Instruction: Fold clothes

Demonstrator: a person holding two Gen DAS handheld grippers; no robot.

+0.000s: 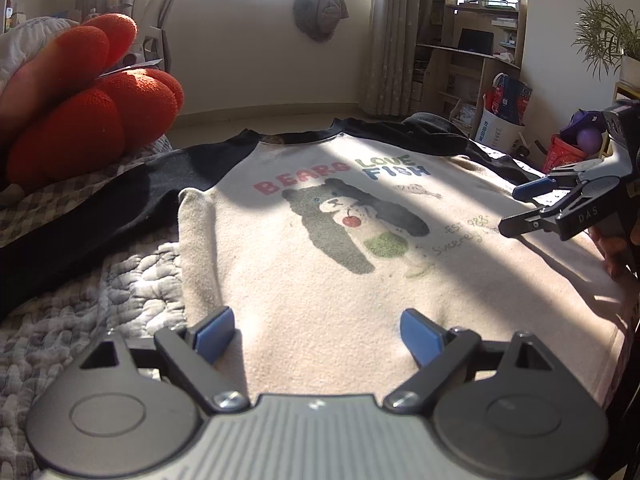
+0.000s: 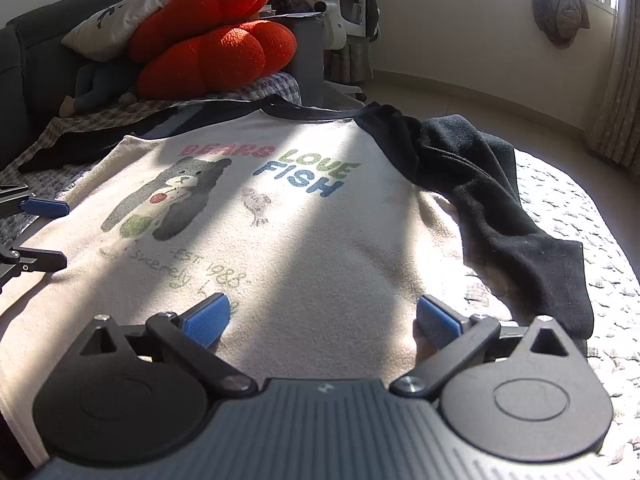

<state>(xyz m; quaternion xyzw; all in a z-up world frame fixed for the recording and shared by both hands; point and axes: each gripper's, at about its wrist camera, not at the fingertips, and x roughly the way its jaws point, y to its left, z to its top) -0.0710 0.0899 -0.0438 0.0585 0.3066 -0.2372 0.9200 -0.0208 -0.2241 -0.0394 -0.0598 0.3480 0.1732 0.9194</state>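
Only the right wrist view shows the shirt's (image 2: 320,240) crumpled black sleeve (image 2: 500,200); both left tongs (image 1: 316,334) and right tongs (image 2: 324,320) gape wide, empty.

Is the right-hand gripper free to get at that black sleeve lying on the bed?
Probably yes. The right gripper is open over the lower part of the shirt, holding nothing, and the black sleeve lies uncovered just to its right, with nothing between them. The left gripper is away on the other side.

Both wrist views low, close, angled down — sharing the shirt (image 1: 320,264) (image 2: 304,240)
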